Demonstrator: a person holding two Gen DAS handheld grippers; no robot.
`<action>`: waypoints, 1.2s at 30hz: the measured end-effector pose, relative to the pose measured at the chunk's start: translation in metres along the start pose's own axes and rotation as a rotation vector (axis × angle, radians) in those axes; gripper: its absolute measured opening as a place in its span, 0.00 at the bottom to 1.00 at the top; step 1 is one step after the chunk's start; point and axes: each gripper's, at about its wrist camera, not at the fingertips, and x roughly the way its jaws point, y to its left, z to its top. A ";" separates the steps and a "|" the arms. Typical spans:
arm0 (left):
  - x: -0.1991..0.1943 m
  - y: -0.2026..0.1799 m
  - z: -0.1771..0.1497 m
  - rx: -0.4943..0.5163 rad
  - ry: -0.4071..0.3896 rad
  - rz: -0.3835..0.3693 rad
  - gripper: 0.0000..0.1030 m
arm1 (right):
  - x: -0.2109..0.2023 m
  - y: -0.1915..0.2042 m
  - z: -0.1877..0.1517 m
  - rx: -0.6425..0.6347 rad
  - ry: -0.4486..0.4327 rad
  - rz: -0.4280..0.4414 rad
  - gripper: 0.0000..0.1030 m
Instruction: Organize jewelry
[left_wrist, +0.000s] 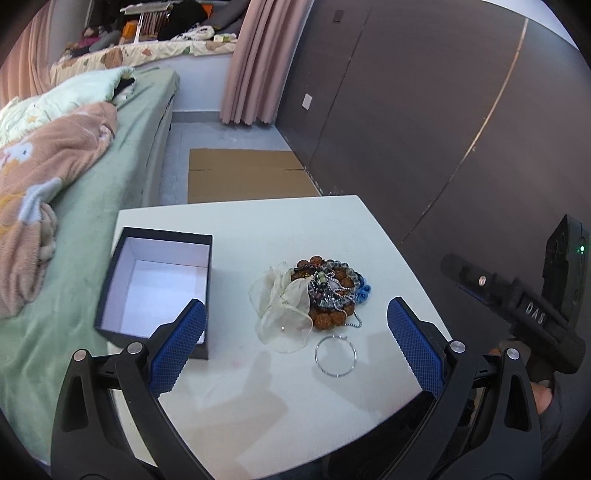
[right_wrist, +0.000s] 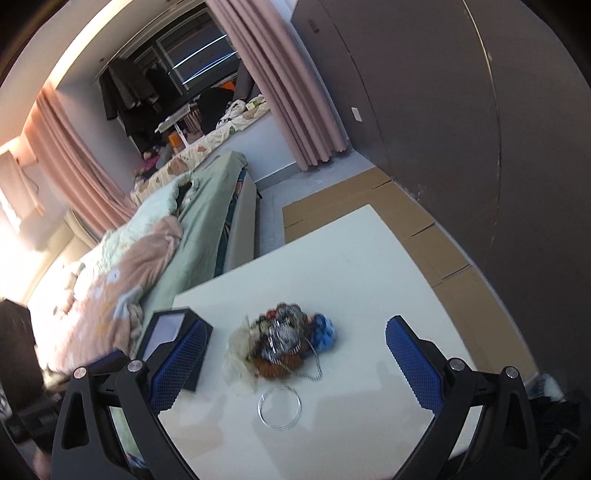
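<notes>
Two grippers hover over a white surface (left_wrist: 258, 229), each with its blue-padded fingers spread wide and holding nothing: the left gripper (left_wrist: 295, 347) faces the jewelry from the near edge, and the right gripper (right_wrist: 295, 362) does the same from a tilted angle. A green bed (left_wrist: 122, 155) runs along the surface's left edge. An open black box (left_wrist: 155, 288) with a white lining sits at that left edge. Near the middle lies a tangled jewelry pile (left_wrist: 325, 291): brown bead bracelets, silver chains, blue beads. A sheer organza pouch (left_wrist: 284, 310) touches its left side. A thin silver bangle (left_wrist: 335, 355) lies just beside the pile, toward the near edge.
</notes>
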 end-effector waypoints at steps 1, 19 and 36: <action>0.006 0.000 0.001 -0.004 0.006 -0.003 0.95 | 0.005 -0.001 0.002 0.009 0.002 0.004 0.93; 0.104 0.004 0.004 -0.052 0.130 -0.012 0.74 | 0.116 -0.040 0.004 0.300 0.343 0.200 0.35; 0.119 -0.021 0.009 0.005 0.203 0.004 0.23 | 0.133 -0.026 -0.008 0.249 0.415 0.163 0.10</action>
